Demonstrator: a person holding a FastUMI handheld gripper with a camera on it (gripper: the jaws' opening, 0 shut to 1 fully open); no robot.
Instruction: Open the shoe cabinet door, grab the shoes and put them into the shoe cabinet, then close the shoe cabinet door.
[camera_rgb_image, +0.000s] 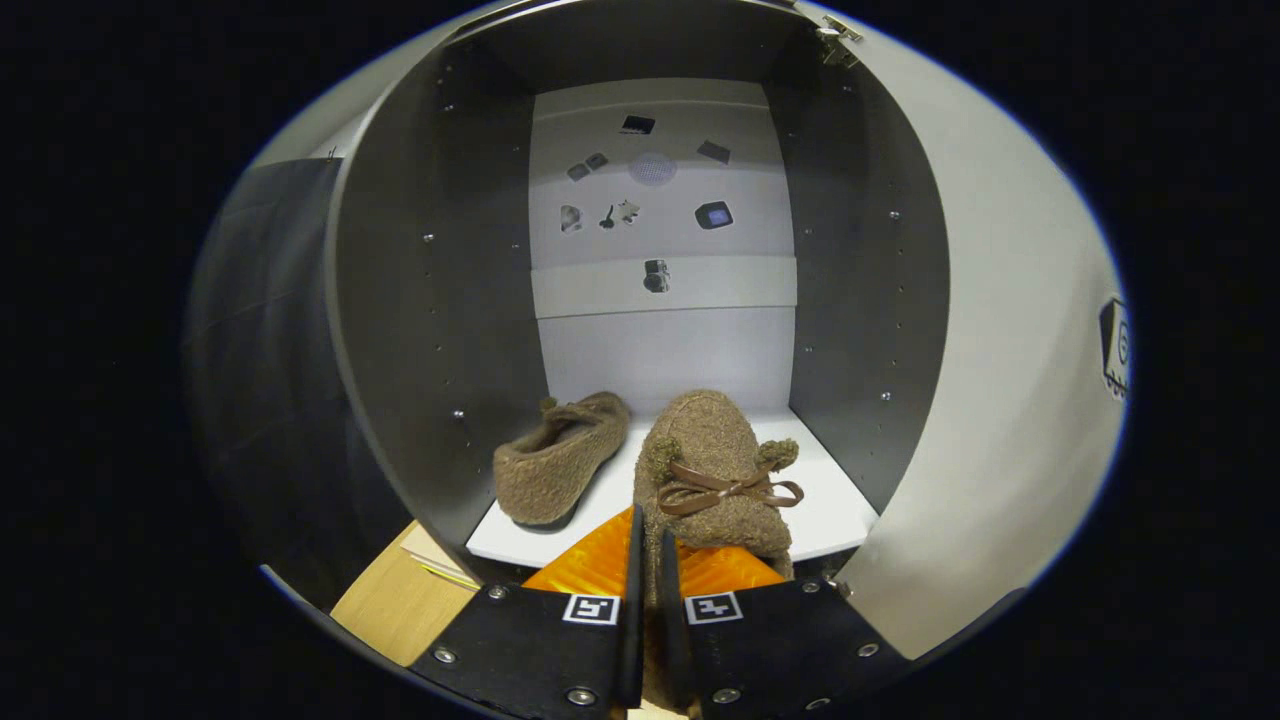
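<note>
- The gripper is nearly closed, and its two fingers pinch the heel edge of the second shoe, the one with the bow.
- This shoe hangs or rests at the front of the cabinet floor; its toe points inward, and whether the sole already touches the floor cannot be told.
- The first shoe lies inside on the same floor, to the left, near the left wall and a little apart from the held shoe.
- The door stands open on the right side.
- Risk: the held shoe is near the front edge, so if the fingers let go now, the heel may stay over the edge and the shoe may tip out.
- Risk: a heel that sticks out would block the door from closing.
- Risk: pushing deeper with a slight drift to the left could bump the first shoe and turn it.
- Risk: the grip is on soft fabric only, so the shoe may swing or slip.
</note>
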